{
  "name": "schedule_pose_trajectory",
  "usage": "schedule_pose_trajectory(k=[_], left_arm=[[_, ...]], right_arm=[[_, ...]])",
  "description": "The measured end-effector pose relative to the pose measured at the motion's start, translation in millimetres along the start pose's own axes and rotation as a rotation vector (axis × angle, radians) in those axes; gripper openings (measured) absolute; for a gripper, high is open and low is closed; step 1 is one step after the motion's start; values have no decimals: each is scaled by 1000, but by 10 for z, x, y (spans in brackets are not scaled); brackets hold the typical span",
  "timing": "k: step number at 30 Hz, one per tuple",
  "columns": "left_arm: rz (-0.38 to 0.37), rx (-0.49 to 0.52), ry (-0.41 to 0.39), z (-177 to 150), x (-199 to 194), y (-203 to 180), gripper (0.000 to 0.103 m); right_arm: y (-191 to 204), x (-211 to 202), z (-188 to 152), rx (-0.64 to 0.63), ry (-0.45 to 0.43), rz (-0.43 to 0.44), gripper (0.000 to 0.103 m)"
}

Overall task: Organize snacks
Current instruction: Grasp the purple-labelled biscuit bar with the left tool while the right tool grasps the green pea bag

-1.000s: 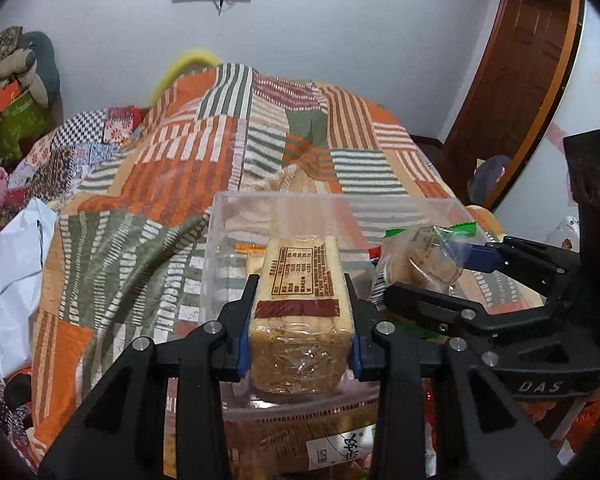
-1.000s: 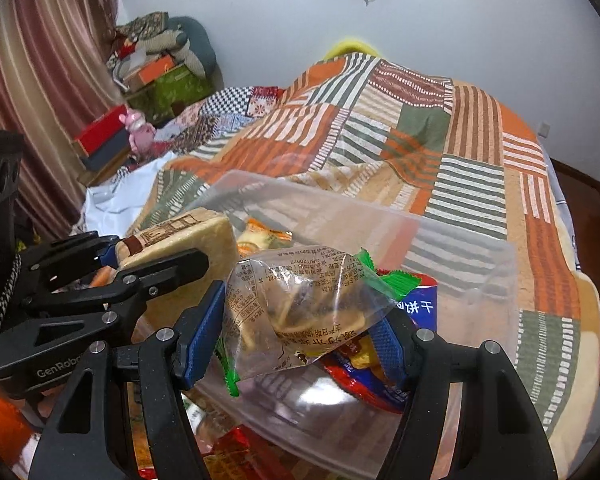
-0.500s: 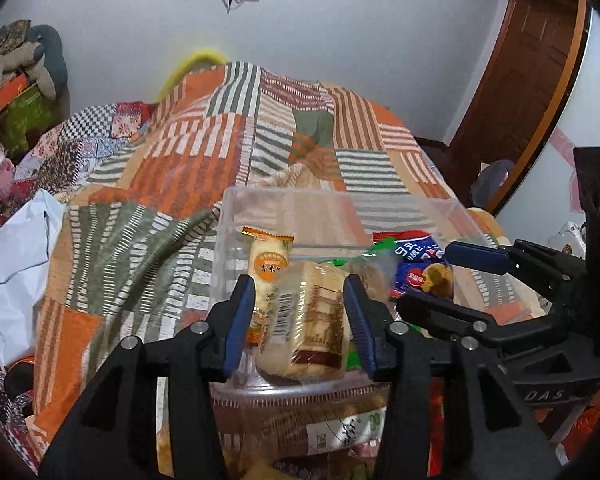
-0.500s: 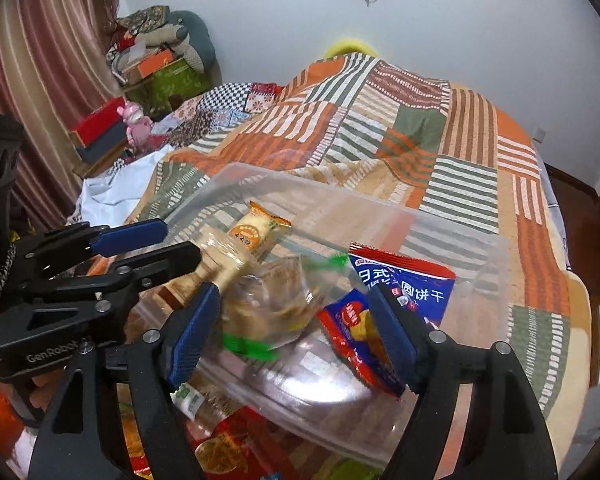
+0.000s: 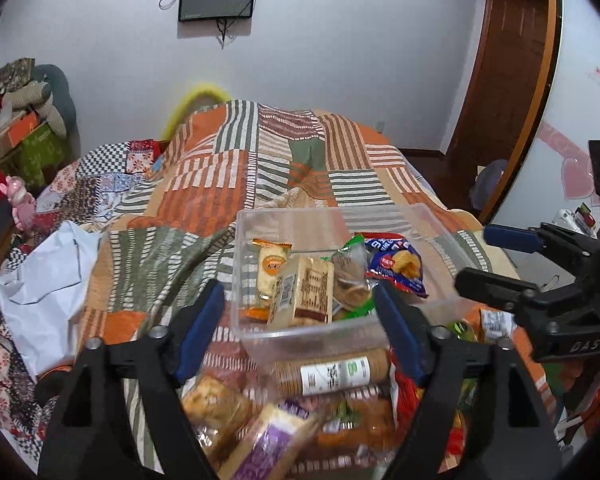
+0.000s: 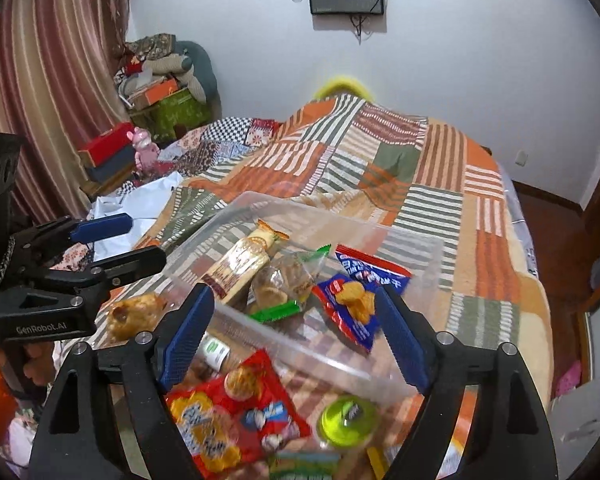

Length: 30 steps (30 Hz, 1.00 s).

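A clear plastic bin [image 5: 312,336] [image 6: 300,340] sits on the patchwork bedspread. Inside lie a wrapped bread loaf [image 5: 304,294] [image 6: 240,268], a clear green-edged cookie bag [image 5: 350,276] [image 6: 284,280], a blue snack bag [image 5: 396,266] [image 6: 356,300] and a small orange-labelled packet [image 5: 272,266]. My left gripper [image 5: 300,332] is open and empty, just in front of the bin's near wall. My right gripper [image 6: 292,332] is open and empty over the bin's near edge. Loose snacks lie in front: a cracker roll [image 5: 332,374], a red bag [image 6: 228,412], a green-lidded cup [image 6: 346,420].
The bedspread [image 5: 220,184] covers the bed behind the bin. A white plastic bag [image 5: 44,276] lies at the left. More packets [image 5: 260,432] and a bun [image 6: 134,316] crowd the near side. Boxes and a curtain [image 6: 40,80] stand by the far left; a wooden door [image 5: 508,60] is at the right.
Both grippers opened and dropped the bread loaf and the cookie bag into the bin, then pulled back toward me. The loaf and bag now lie inside the bin.
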<state>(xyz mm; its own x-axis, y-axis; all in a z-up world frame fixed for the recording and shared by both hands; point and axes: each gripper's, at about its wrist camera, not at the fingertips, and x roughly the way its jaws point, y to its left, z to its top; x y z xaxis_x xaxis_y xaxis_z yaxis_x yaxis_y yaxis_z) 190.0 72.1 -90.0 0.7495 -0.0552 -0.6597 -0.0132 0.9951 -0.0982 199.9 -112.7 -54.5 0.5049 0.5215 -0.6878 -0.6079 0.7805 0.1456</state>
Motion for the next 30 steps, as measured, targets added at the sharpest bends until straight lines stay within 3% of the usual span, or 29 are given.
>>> schedule_pose_trajectory(k=[6, 16, 22, 30], left_arm=[[-3, -1, 3, -177, -204, -47, 88], [43, -10, 98, -624, -258, 115, 89], [60, -12, 171, -930, -180, 231, 89], [13, -18, 254, -1210, 28, 249, 89]], right_arm=[[4, -174, -271, 11, 9, -15, 83], [-49, -354, -711, 73, 44, -26, 83], [-92, -339, -950, 125, 78, -28, 83], [-152, -158, -1117, 155, 147, -22, 83]])
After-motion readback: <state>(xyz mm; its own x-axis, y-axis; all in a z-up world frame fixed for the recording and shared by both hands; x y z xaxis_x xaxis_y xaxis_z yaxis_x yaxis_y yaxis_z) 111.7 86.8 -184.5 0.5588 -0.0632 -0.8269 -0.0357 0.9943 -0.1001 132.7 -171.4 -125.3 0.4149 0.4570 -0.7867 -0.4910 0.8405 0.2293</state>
